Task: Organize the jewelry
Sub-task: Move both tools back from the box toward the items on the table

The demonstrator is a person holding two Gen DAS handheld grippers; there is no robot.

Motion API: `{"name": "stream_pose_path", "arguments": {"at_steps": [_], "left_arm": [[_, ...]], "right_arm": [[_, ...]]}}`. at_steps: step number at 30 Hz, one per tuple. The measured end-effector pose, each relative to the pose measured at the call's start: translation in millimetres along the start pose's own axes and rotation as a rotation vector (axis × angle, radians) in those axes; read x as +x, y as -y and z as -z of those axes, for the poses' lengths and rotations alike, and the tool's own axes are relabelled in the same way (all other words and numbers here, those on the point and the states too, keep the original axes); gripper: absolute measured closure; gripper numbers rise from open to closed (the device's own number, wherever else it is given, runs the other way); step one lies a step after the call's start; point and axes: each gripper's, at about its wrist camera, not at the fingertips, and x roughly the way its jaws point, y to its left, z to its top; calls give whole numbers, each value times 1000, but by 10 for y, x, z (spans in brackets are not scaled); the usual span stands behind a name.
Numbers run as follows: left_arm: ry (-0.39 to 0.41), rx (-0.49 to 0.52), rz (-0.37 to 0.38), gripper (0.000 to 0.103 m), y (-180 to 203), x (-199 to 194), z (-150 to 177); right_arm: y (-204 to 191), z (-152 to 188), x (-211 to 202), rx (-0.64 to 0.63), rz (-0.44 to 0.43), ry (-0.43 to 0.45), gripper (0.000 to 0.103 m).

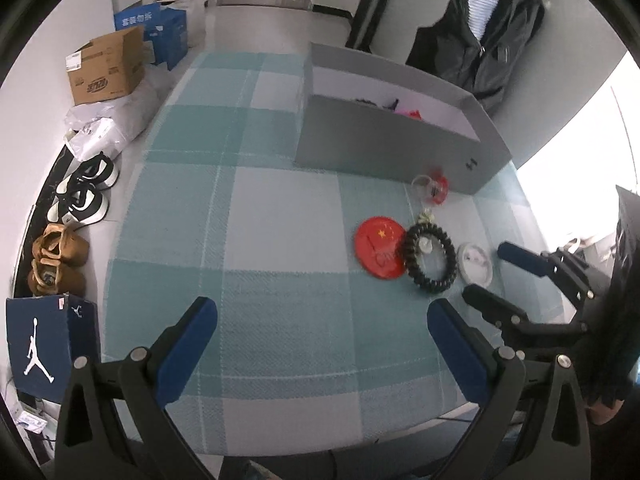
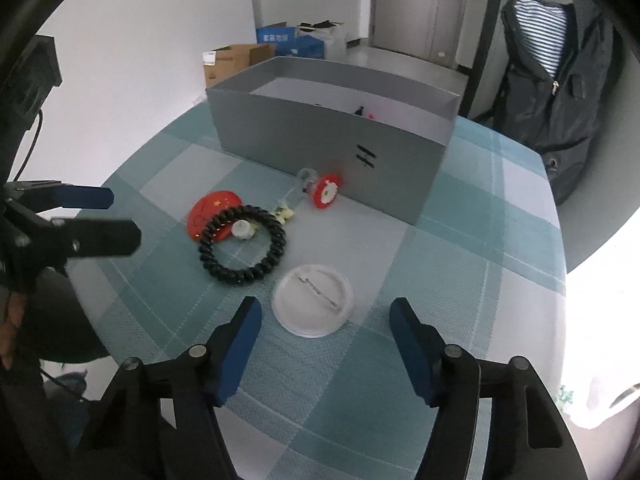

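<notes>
My right gripper (image 2: pixel 324 344) hangs wide open and empty just short of the flat white round pin badge (image 2: pixel 313 300), which lies pin-side up on the checked teal woven tablecloth (image 2: pixel 460 280). So thin a disc could skid on the weave or slip under my pads rather than lift. The black coiled bracelet (image 2: pixel 243 242) beside it, overlapping the glossy red flag badge (image 2: pixel 208 210), might snag. My left gripper (image 1: pixel 320 344) is equally wide and empty. The grey cardboard box (image 2: pixel 320 140) waits behind.

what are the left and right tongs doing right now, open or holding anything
Left tongs: open, holding nothing, above the teal checked tablecloth.
Right tongs: open, holding nothing, just short of the round white pin badge.
</notes>
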Motion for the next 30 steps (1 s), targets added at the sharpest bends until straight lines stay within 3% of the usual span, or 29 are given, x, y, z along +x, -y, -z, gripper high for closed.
{"name": "stream_pose_path", "arguments": {"at_steps": [6,13,19,25,30], "left_arm": [[-39,25,-15,1,20,34,19],[-5,19,-10,1,0,-41,5],[7,31,-19,1,42,-40,18],[74,54,-95,1,151,-96,-51],[93,133,-46,1,392,-79,-55]], "right_arm": [[-36,-9,4,-15,-6,12,44],[-82,-34,-3,-31,-30,17,62],[-71,-37,-18,-19,-41,16,62],[55,-44,-99,46,-58,38,62],[272,-42,-144,135,-53,49,62]]}}
